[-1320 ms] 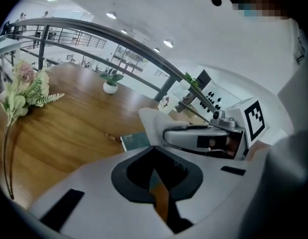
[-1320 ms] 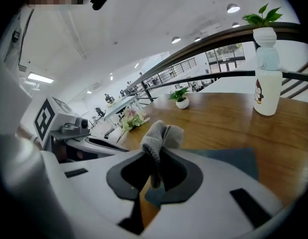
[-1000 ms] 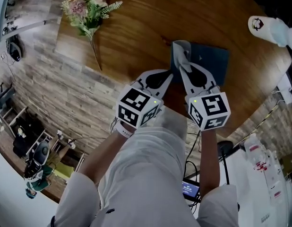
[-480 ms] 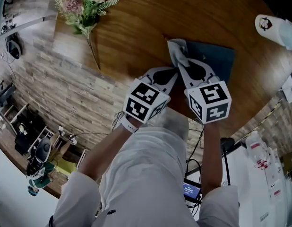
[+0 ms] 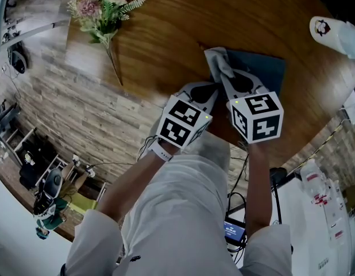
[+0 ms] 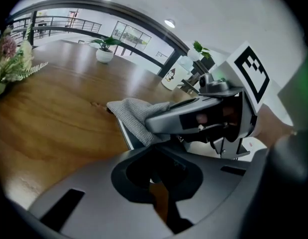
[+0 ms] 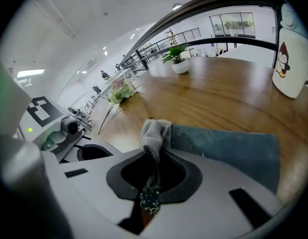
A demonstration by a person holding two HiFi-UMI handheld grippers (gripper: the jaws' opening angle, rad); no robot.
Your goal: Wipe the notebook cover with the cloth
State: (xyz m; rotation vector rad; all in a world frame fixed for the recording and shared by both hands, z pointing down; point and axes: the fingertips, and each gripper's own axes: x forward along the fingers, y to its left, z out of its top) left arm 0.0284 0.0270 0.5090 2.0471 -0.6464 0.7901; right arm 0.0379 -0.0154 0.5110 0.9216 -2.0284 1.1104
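Right gripper view, nearest first: the right claw [image 7: 155, 152] is clenched on a grey cloth [image 7: 155, 132], a strip of which runs back between its jaws while the bunched end sits on the left end of the blue notebook [image 7: 229, 151]. The notebook lies flat on the wooden tabletop [image 7: 219, 98], close to its near edge. Left gripper view has the left claw [image 6: 155, 153] closed with nothing between its jaws, just beside the right claw and low over the tabletop at the notebook's left edge. From the head view, both claws point away from the person, side by side, the left one [image 5: 211, 88] just short of the cloth [image 5: 219, 61]. Farther off, a bunch of flowers [image 5: 105, 10] lies to the left and a white mug [image 5: 332, 33] stands to the right, both well apart from the notebook [image 5: 266, 69].
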